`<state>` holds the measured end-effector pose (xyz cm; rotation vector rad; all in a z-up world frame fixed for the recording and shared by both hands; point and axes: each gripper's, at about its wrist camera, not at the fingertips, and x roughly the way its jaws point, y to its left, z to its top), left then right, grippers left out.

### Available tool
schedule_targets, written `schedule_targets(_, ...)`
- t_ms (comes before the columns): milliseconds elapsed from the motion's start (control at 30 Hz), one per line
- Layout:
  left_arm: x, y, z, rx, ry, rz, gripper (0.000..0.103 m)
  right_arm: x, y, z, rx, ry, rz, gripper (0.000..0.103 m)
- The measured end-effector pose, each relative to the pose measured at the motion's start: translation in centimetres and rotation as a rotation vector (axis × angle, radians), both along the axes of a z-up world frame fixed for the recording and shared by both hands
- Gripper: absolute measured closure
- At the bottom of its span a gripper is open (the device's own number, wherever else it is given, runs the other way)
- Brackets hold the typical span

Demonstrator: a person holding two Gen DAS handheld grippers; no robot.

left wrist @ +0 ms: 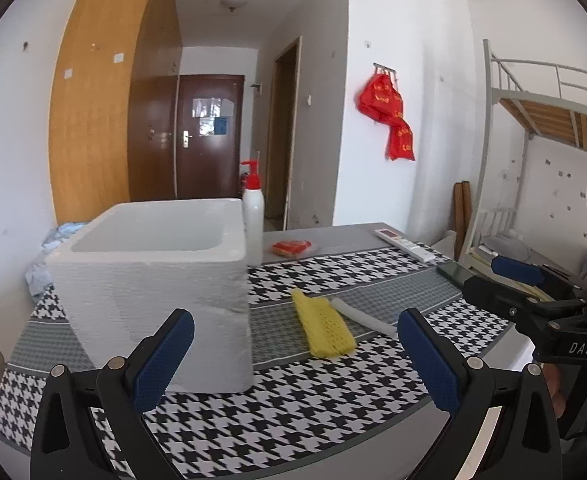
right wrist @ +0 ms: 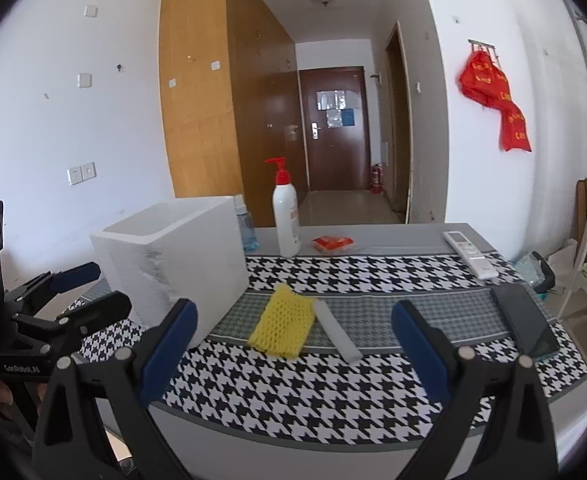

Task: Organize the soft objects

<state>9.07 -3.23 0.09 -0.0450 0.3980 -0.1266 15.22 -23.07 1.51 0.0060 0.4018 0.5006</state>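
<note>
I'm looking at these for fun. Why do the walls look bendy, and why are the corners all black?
Left wrist view: the fisheye lens bows the wardrobe and the bunk bed frame; the corners are the dark lens rim. Right wrist view: the same bulge, the wardrobe leaning; daylight is even, with soft shadows under the yellow foam net. Both open claws look huge because they're close.

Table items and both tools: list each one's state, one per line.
left tool: open, empty
right tool: open, empty
foam box: upright, open-topped
yellow foam net: flat on cloth
white foam tube: lying beside the net
pump bottle: upright
phone: flat, screen dark
</note>
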Motion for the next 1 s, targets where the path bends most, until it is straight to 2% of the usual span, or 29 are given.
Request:
schedule_targets(200, 0.4, -0.9, -0.1, -0.001, 0.004, -0.043, 0.001, -0.1, -0.8, -0.2, 0.003, 0.014, -0.031, 0.004)
schedule_targets(533, 2.0, -1.2, -0.7, -0.007, 0.056, -0.138, 0.001, -0.4, -0.7, -0.1, 0.006, 0.025, -0.113, 0.004)
schedule_targets(633, 2.1, -1.3, -1.1, 0.001, 0.059, -0.145, 0.001, -0.5, -0.8, -0.4, 0.016, 0.031, -0.118, 0.004)
schedule_targets(733, 2.6, -1.6, -1.4, -0.023, 0.073, -0.146, 0.001, -0.2, -0.7, -0.8, 0.0, 0.045, -0.126, 0.004)
schedule_targets(1000, 3.9, -2.9, -2.1, -0.043, 0.09, -0.112, 0.001, 1.4, -1.5, -1.2, -0.03, 0.044, -0.087, 0.004)
